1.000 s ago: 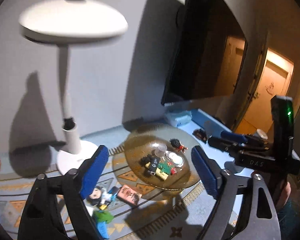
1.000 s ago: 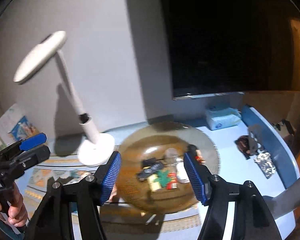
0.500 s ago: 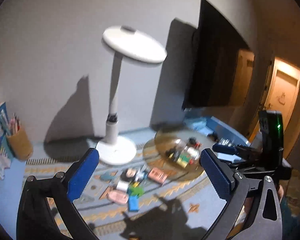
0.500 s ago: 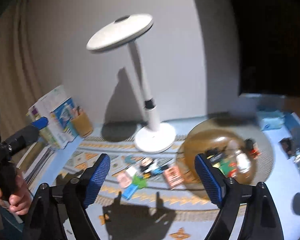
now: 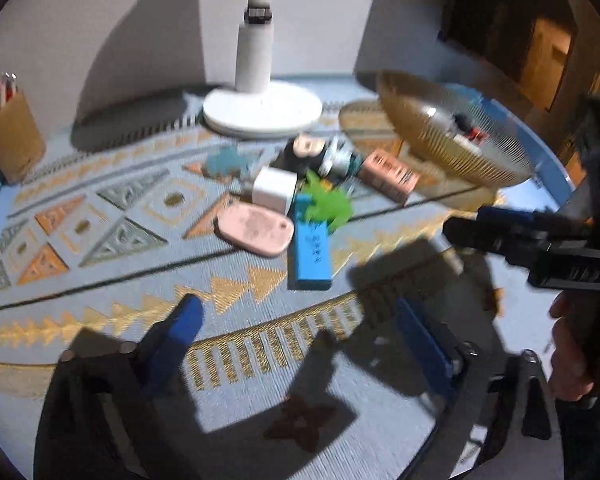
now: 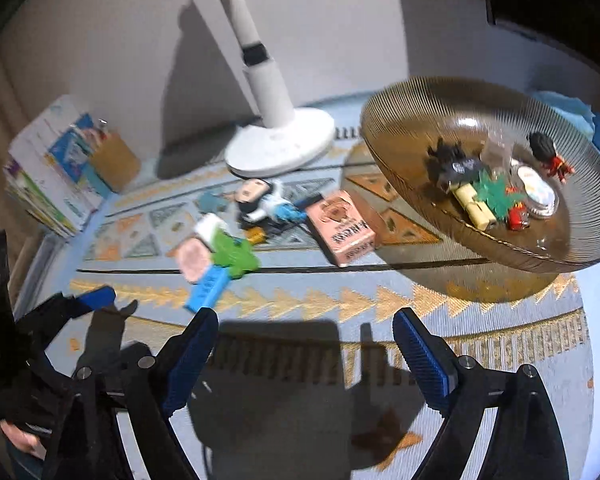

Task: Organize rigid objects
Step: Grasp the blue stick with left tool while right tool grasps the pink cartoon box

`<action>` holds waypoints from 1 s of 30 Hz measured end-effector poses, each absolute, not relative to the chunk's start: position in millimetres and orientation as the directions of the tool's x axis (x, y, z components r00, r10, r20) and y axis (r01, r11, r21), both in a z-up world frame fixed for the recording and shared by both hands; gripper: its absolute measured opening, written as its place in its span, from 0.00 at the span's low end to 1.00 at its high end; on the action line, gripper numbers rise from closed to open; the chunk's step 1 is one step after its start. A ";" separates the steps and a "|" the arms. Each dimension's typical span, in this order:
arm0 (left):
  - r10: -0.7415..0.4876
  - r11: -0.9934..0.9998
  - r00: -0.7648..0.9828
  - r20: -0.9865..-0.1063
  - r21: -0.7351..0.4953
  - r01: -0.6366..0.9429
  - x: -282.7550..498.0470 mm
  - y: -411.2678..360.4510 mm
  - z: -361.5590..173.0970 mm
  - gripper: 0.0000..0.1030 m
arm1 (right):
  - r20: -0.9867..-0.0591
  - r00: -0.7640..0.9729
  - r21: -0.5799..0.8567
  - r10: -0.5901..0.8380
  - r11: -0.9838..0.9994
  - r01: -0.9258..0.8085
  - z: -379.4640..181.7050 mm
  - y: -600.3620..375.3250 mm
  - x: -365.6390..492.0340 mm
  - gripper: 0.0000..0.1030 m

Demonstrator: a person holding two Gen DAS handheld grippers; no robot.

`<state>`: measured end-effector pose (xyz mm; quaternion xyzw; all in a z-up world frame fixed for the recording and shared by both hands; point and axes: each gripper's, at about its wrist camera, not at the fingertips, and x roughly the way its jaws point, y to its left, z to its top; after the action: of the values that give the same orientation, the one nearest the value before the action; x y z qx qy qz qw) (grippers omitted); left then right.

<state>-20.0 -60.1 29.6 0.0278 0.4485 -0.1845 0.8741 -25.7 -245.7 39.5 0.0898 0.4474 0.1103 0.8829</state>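
A loose pile lies on the patterned mat: a blue block (image 5: 311,250) (image 6: 206,290), a pink oval piece (image 5: 256,230), a white cube (image 5: 274,194), a green leaf toy (image 5: 328,204) (image 6: 236,256), a pink box (image 5: 388,176) (image 6: 346,226) and a small figure (image 6: 260,200). To its right stands an amber ribbed bowl (image 5: 452,148) (image 6: 400,120) with several small toys inside. My left gripper (image 5: 296,312) hovers just short of the blue block, its jaws closing with nothing between them. Nearer the bowl, my right gripper (image 6: 305,320) is open and empty over bare mat.
A white lamp base (image 5: 262,110) (image 6: 280,148) stands behind the pile. A brown pencil cup (image 5: 12,136) (image 6: 114,162) and stacked books (image 6: 48,176) sit at the far left. A dark screen hangs at the upper right, and a blue table edge (image 5: 556,160) runs behind the bowl.
Both grippers have dropped and tilted down toward the mat, so the pile and bowl now look much closer. The right jaws stand wider than a second ago.
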 end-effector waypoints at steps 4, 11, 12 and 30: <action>-0.318 0.930 0.507 -0.801 -0.160 0.331 -8.1 -61.4 13.6 0.86 | -0.788 0.575 0.209 0.221 0.974 -0.088 29.2 -250.2 -7.0 0.73; -0.332 0.925 0.514 -0.791 -0.165 0.344 2.8 -77.4 10.4 0.79 | -0.812 0.560 0.190 0.163 0.982 -0.010 7.9 -258.5 26.6 0.69; -0.332 0.925 0.518 -0.788 -0.163 0.344 3.2 -78.7 10.6 0.79 | -0.809 0.567 0.182 0.154 0.983 -0.008 7.6 -258.4 28.2 0.69; -0.322 0.925 0.538 -0.779 -0.137 0.354 6.9 -85.1 12.7 0.20 | -0.801 0.587 0.082 0.118 0.993 -0.088 6.2 -227.7 44.2 0.44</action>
<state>6.9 -85.1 12.7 0.0185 0.4402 -0.1927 0.8768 44.2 -227.7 6.2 0.0170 0.4506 0.0579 0.8907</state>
